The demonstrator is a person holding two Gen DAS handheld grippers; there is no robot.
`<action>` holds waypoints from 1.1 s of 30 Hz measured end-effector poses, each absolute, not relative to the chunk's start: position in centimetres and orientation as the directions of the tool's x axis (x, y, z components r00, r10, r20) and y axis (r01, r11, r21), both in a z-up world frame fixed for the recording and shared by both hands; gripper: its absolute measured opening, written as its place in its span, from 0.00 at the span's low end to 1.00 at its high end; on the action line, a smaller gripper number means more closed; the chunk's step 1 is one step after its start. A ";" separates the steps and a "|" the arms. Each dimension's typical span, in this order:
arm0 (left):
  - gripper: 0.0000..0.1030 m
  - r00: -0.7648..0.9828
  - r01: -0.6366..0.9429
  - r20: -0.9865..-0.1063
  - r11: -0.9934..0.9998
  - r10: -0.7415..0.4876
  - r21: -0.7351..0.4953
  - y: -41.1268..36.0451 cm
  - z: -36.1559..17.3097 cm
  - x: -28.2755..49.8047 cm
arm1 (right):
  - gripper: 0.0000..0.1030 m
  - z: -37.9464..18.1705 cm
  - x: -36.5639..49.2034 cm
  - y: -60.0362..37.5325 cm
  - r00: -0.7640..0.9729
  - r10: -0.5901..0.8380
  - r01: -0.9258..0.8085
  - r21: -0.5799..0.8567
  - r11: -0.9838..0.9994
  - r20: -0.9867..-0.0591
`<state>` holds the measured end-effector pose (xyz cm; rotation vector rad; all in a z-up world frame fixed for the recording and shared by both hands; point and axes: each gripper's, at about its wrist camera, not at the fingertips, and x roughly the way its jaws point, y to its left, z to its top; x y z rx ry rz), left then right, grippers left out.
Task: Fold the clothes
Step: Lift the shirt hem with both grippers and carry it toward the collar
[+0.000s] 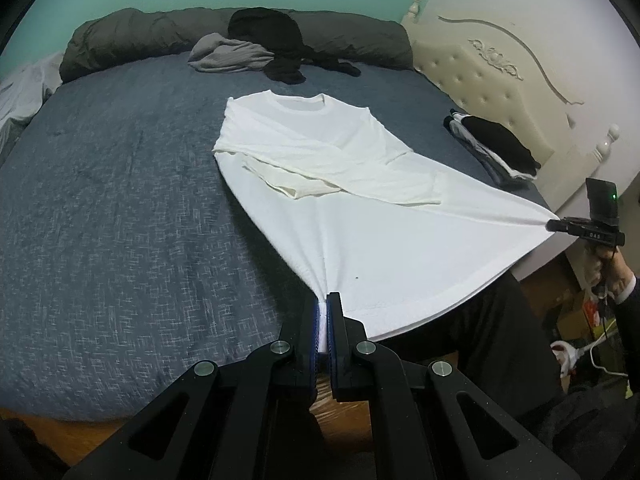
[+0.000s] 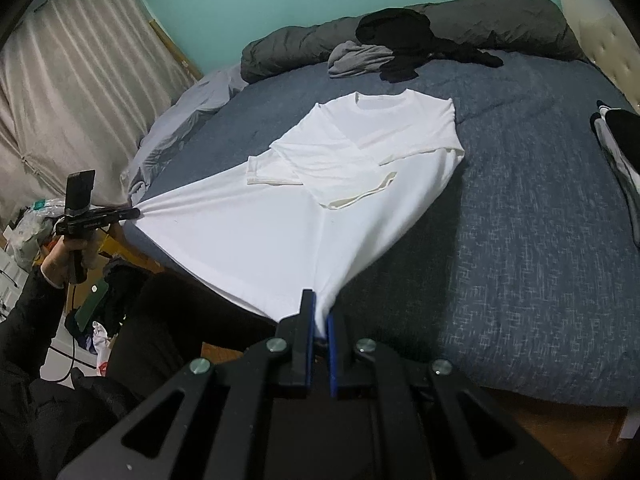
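The left gripper [image 1: 323,304] is clamped on one bottom hem corner of the white shirt [image 1: 360,208], the right gripper [image 2: 318,312] on the other, stretching the hem taut past the near edge of the bed [image 1: 120,200]. The shirt's collar end lies flat mid-bed, sleeves crossed over its chest. Beyond the collar sits a pile of dark clothes [image 1: 264,44]; a folded stack [image 1: 492,144] rests near the headboard [image 1: 500,60].

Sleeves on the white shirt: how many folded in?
2. Both sleeves lie crossed over the white shirt: one cuff toward its left edge, the other toward its right. None hidden.
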<state>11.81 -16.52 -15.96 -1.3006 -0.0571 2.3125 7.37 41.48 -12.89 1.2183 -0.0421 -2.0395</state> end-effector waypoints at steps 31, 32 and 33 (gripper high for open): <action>0.04 -0.434 -0.341 -0.797 -0.896 0.419 -0.285 -17.0 -16.5 -1.0 | 0.05 -11.3 -7.0 38.3 -0.303 -0.584 0.520 0.383 -0.763 -0.753; 0.04 -0.435 -0.332 -0.795 -0.896 0.422 -0.294 -17.2 -16.5 -1.8 | 0.05 -11.3 -8.1 38.2 -0.306 -0.582 0.514 0.384 -0.767 -0.754; 0.04 -0.436 -0.324 -0.793 -0.896 0.426 -0.303 -17.4 -16.5 -2.8 | 0.05 -11.3 -8.9 38.2 -0.307 -0.582 0.508 0.387 -0.769 -0.753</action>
